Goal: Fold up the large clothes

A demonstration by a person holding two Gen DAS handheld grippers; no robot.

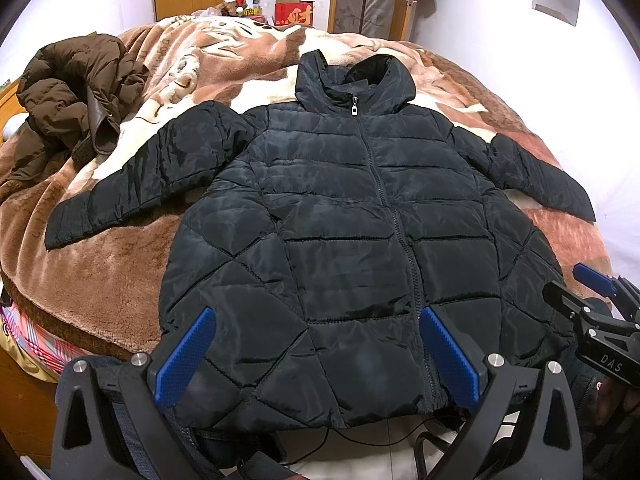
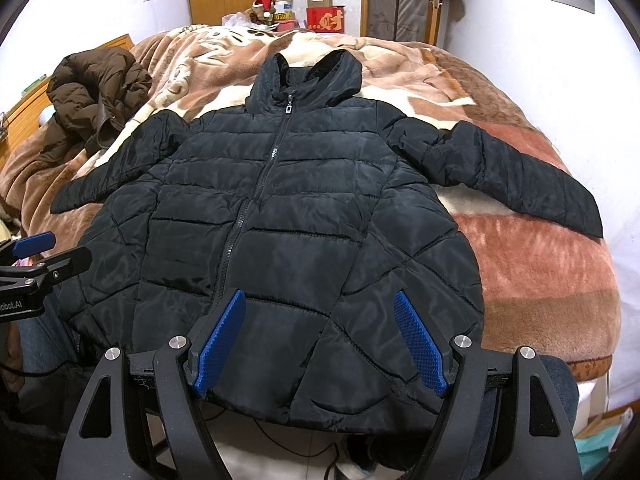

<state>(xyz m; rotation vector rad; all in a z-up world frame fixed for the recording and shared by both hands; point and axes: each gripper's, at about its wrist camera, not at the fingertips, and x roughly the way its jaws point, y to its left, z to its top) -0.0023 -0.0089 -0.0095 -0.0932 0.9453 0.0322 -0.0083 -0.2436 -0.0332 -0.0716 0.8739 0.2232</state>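
Left view: the left gripper [image 1: 316, 354] hangs wide open and empty over the hem of the black jacket [image 1: 352, 232], ready to pick it up.
Jacket: spread flat, zipped, front up on the blanket [image 1: 120, 280], sleeves out for folding.
Right view: the right gripper [image 2: 320, 344] gapes wide, empty, above the hem.
Axis: the jacket [image 2: 280, 248] runs straight ahead, hood [image 2: 316, 76] farthest.

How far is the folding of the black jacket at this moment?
Done: the black jacket lies flat on the blanket, zipped, both sleeves spread out. In hand: nothing; the left tool and the right tool hover open above the hem. Left: every fold. The brown coat is crumpled too.
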